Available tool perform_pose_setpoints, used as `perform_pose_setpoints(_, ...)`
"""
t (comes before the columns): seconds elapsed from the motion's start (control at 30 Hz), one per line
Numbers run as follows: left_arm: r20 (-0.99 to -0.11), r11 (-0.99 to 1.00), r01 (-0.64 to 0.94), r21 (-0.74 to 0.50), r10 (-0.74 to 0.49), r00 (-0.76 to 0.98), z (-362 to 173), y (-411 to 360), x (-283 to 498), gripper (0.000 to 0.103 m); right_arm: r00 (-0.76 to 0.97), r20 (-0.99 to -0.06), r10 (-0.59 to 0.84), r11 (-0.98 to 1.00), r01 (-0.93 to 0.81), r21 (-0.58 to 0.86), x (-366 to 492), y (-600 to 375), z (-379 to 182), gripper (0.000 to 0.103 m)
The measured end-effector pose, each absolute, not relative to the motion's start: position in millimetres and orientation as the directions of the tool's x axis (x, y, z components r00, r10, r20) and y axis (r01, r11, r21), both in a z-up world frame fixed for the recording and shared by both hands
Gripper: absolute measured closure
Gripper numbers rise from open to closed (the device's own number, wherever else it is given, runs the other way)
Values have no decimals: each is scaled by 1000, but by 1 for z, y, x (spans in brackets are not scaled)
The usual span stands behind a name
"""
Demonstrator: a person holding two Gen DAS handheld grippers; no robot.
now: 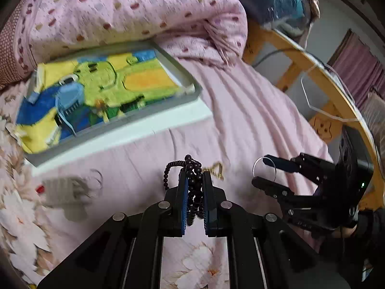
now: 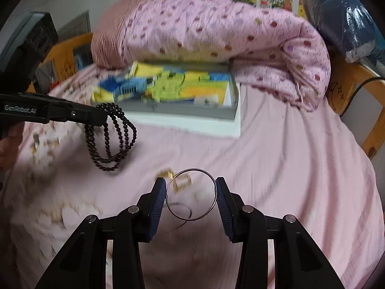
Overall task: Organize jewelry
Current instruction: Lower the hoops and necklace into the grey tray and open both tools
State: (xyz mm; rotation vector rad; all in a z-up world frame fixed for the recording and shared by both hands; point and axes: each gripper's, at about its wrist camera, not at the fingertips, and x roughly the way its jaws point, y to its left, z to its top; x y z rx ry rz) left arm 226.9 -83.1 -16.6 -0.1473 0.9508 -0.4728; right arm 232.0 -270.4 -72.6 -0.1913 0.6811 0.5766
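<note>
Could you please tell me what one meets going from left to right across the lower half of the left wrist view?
Blurred grey item with rings → dark bead string clamped in the left gripper → gold piece on the sheet → thin silver bangle held in the right gripper.

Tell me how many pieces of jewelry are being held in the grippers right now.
2. A dark bead strand hangs clamped in the left gripper; a thin silver bangle sits between the right gripper pads. A gold piece lies loose on the bedsheet, unheld.
</note>
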Motion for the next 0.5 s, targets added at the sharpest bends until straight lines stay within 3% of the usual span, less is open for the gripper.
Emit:
perform_pose_setpoints(0.3,-680,905,283,-319,-426,597,29,-50,269,95,681,-512,523,808,-588,44,293,-235,-9,63)
perform_pose_setpoints(0.5,-655,919,225,-324,-389,647,33,-21,315,95,676,-486,554,800,-594,85,363,-203,1,63)
